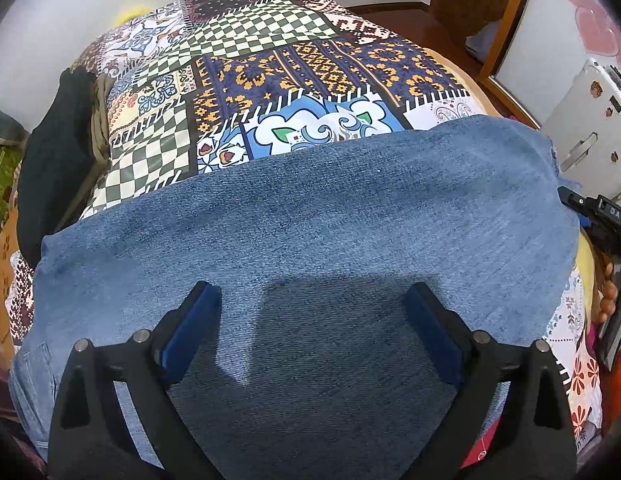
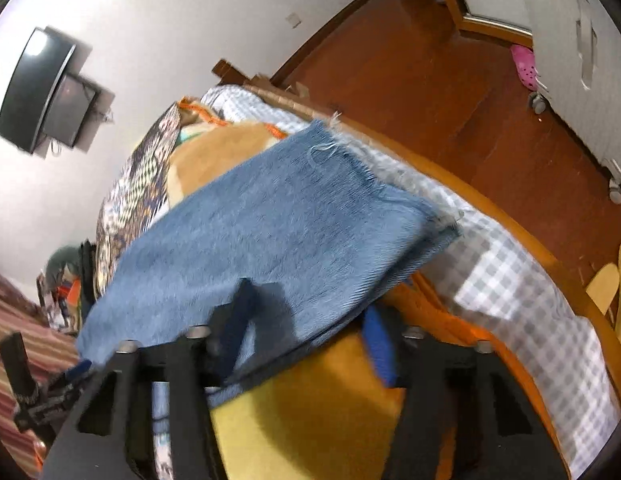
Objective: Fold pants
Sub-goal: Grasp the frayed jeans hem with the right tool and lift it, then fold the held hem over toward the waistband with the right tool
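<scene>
The blue denim pants [image 1: 310, 216] lie folded on a bed, spread flat over a patchwork quilt [image 1: 246, 80] printed in checkerboard squares, navy-and-gold geometric bands and blue floral tiles. The denim shows a fine diagonal twill weave, paler along the far fold and darker in the shadow under the tool. In the left wrist view the left claw [image 1: 312, 300] hovers over the near part of the pants with its two black arms spread wide and its blue pads [image 1: 420, 312] well apart, nothing between them. A seam and a pocket edge show at the pants' lower left corner. A dark garment [image 1: 56, 152] lies heaped at the quilt's left edge. At the far right of this view part of the other tool [image 1: 598, 220] and some fingertips reach in beside the denim's edge. In the right wrist view (blurred by motion) the pants [image 2: 278, 216] hang over the side of the bed, their raw hem frayed into pale threads at the far corner. The right claw [image 2: 310, 316] stands open, one blue pad above the denim's near edge and the other below it, the cloth running between them; whether they touch it cannot be told. Beneath lie a yellow-orange blanket [image 2: 310, 408] and a grey-and-white checked sheet [image 2: 522, 280], bordered by a curved wooden bed frame [image 2: 510, 220] above a red-brown floor [image 2: 430, 80]
</scene>
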### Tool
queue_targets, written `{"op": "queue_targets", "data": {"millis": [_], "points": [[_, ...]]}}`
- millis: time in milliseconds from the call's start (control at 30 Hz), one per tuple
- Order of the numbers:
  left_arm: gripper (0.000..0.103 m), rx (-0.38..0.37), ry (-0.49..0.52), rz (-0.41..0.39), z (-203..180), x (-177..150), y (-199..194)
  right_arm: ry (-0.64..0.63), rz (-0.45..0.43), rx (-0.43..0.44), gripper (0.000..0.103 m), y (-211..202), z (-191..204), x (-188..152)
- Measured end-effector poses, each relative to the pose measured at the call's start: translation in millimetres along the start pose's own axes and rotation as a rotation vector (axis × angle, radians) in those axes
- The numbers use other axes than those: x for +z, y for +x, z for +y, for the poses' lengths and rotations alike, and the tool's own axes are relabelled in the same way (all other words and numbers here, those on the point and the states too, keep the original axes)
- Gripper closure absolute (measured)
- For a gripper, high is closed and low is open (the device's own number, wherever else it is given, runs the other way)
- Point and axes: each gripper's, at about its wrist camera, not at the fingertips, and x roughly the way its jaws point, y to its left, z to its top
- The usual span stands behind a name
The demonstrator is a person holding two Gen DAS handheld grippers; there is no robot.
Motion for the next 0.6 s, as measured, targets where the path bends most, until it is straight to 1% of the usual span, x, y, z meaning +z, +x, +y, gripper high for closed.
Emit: {"op": "queue_targets", "data": {"millis": [100,133,300,400,600], "points": [[0.006,0.000,0.000,0.000,0.0,0.0,0.0,0.049,-0.018,0.031,0.088,-0.4,-9.3,4.0],[0.006,0.000,0.000,0.000,-0.1,0.1,0.0,0.050,-0.021,0.034,0.089,-1.1,-9.6,4.7],[0.006,-0.001,-0.006,-0.001,1.1,-0.4,-0.7,-0.026,-0.051,0.007,0.094,-12.8,4.1,7.7],[0.006,-0.007,-0.028,-0.004,5.4,-0.7,-4.0,-0.039,-0.081,0.026,0.094,-25.3,11.4,12.8],[0.006,-0.032,-0.092,-0.035,21.6,-6.3,-21.3,-0.126,-0.147,0.056,0.095,-52.4,45.8,20.4]]}}
